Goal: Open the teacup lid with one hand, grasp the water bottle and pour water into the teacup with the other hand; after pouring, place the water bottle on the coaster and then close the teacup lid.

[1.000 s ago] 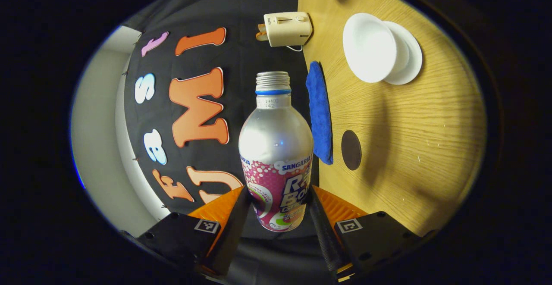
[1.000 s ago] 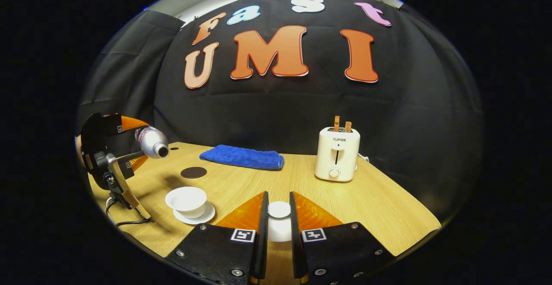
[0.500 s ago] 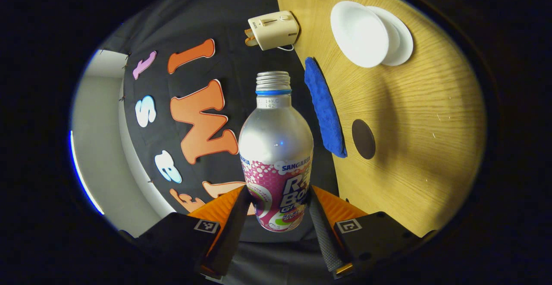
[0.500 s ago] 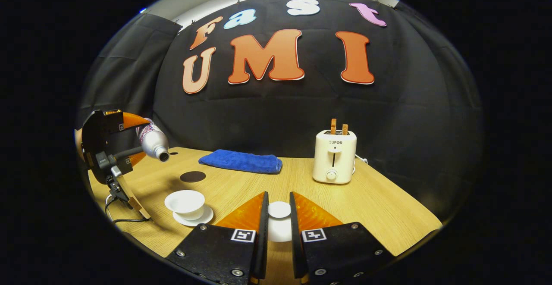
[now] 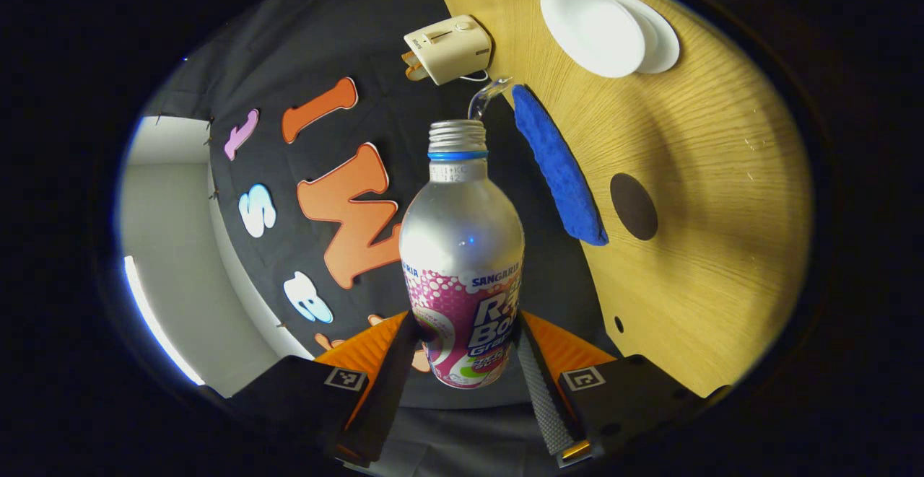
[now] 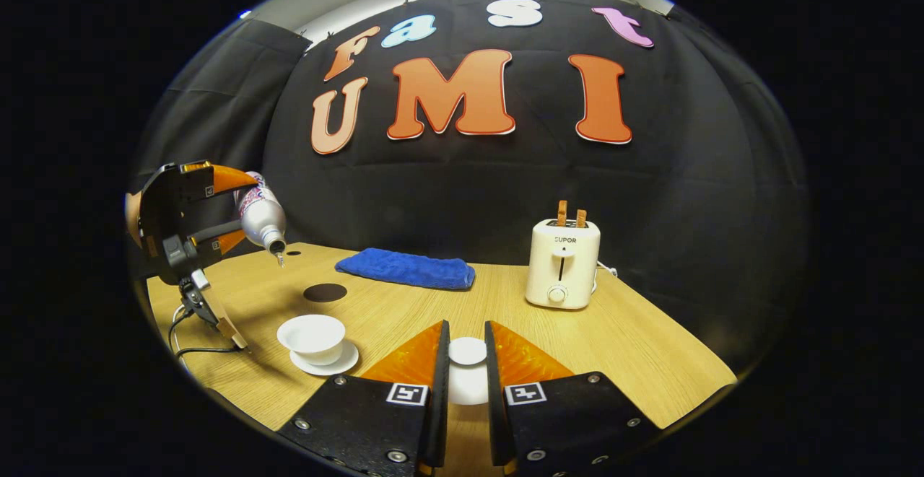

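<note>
Bottle: your left tool has both fingers pressed on the lower, labelled part of the water bottle; in the right gripper view the bottle hangs tipped above the worktop, its uncapped mouth pointing down.
Water: a thin clear stream curls out of the bottle's mouth.
Teacup: the white teacup sits open on its saucer, near the front left of the worktop, below the bottle's mouth and a little nearer your right tool.
Lid: your right tool is nearly closed, its fingers gripping the white lid by its knob, up off the worktop.
Coaster: the dark round coaster lies bare behind the teacup, between it and the blue cloth.
Farther out: a cream toaster with two slices poking up stands to the right of the cloth, well apart from the teacup.
</note>
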Motion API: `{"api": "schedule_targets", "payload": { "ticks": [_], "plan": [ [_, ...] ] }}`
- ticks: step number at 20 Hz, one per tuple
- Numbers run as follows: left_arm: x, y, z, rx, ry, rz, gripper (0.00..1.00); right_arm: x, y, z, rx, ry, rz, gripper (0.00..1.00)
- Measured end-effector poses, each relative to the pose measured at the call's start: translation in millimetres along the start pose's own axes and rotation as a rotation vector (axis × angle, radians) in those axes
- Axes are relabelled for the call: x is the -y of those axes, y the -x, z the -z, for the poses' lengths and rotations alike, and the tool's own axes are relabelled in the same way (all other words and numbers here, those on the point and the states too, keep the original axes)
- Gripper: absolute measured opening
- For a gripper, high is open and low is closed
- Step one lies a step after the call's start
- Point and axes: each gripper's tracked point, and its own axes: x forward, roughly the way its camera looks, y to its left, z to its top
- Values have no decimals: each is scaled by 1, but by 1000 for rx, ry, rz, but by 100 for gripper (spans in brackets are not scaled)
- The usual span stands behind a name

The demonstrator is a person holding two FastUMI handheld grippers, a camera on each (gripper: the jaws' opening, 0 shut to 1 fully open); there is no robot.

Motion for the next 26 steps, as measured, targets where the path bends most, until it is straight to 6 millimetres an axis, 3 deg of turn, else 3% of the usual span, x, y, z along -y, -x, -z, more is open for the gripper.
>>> {"api": "schedule_targets", "payload": {
  "ticks": [26],
  "plan": [
    [-20, -9, -4, 68, -158, -128, 83, -5, 3, 7, -13, 30, -32, 24]
  ]
}}
